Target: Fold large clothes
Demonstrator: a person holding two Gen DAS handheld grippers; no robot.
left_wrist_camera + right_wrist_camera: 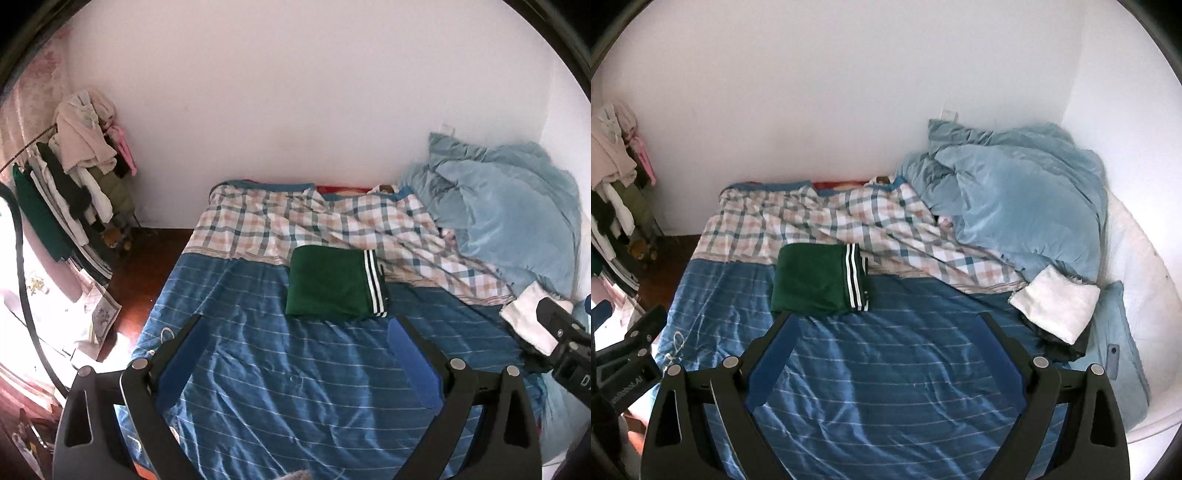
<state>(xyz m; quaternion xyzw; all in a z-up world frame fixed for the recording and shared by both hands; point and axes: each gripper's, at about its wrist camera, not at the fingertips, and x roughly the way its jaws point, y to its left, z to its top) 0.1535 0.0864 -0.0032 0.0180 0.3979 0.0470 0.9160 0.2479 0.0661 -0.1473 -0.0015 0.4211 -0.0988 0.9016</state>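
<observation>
**Folding looks finished for the green garment**

Scanning from the left, a clothes rack (79, 173) heaped with hanging garments stands by the wall, apart from the bed (295, 387). The left hand-held gripper (295, 350) hovers over the blue striped cover with its jaws spread wide and nothing between them. The green garment with white-striped trim (334, 282) lies folded into a neat rectangle mid-bed, at the edge of the plaid sheet (266, 225). The right hand-held gripper (882, 347) is likewise spread and empty. Farther right, a white folded item (1058, 308) rests beside the crumpled light-blue duvet (1023, 199). Judging by this, one piece is done; whether more await is unclear. What dark cloth lies under the white item cannot be made out.
</observation>
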